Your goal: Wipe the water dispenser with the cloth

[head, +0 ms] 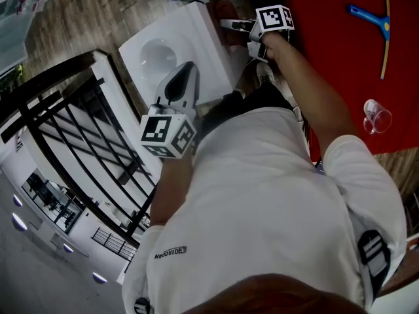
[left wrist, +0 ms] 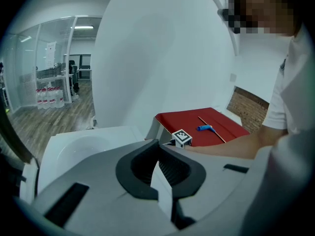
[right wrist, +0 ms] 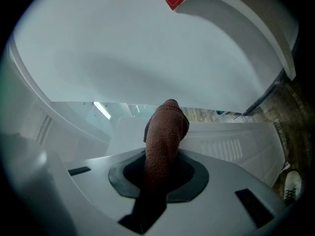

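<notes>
The white water dispenser point(head: 171, 50) stands below me, its top panel facing up. A brown cloth point(head: 223, 13) is pressed against the dispenser's upper right edge, and my right gripper point(head: 230, 26) is shut on it. In the right gripper view the cloth point(right wrist: 165, 132) sticks up from between the jaws against the white casing point(right wrist: 236, 141). My left gripper point(head: 188, 67) hovers over the near part of the dispenser top, jaws together and nothing in them. In the left gripper view the left gripper point(left wrist: 160, 167) points over the dispenser top point(left wrist: 81, 146).
A red table point(head: 340, 51) lies to the right, carrying a blue-handled squeegee point(head: 378, 22) and a clear plastic cup point(head: 378, 117). A black-framed glass railing point(head: 72, 142) runs along the left. The person's shoe point(head: 264, 74) is beside the dispenser's base.
</notes>
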Demonstrator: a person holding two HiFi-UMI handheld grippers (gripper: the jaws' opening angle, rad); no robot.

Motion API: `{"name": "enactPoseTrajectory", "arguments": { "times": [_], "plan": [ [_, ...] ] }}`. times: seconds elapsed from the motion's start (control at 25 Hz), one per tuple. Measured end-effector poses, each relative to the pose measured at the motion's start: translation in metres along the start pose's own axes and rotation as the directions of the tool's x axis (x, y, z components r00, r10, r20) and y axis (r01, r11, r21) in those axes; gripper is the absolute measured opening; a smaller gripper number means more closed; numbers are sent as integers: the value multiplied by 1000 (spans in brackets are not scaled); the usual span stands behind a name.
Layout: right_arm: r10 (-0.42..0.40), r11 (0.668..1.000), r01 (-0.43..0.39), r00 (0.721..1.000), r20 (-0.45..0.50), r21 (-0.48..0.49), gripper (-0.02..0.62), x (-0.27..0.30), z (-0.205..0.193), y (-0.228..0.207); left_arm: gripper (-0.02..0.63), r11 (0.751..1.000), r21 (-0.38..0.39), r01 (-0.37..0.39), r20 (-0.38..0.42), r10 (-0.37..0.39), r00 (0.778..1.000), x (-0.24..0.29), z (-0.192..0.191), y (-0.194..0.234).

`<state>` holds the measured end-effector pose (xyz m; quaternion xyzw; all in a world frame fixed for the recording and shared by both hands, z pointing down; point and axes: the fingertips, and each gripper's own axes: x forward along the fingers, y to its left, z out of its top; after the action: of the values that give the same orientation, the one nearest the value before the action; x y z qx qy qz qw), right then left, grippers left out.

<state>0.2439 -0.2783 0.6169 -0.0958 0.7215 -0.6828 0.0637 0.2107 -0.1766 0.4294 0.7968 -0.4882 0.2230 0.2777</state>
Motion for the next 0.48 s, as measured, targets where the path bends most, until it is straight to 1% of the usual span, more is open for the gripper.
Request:
{"name": "enactPoseTrajectory", "arguments": {
  "times": [0.28,0.48],
  "plan": [
    [-107,994,107,994,-19,-32,52,2,-3,-43,-3,1000,-10,-15,-7,15,1000,-5,-2,7],
    [-193,980,191,980,-48,-50,52,11,-3,-80,-3,999,-27,-33,-10,32,999,-7,-5,19]
  ]
}}
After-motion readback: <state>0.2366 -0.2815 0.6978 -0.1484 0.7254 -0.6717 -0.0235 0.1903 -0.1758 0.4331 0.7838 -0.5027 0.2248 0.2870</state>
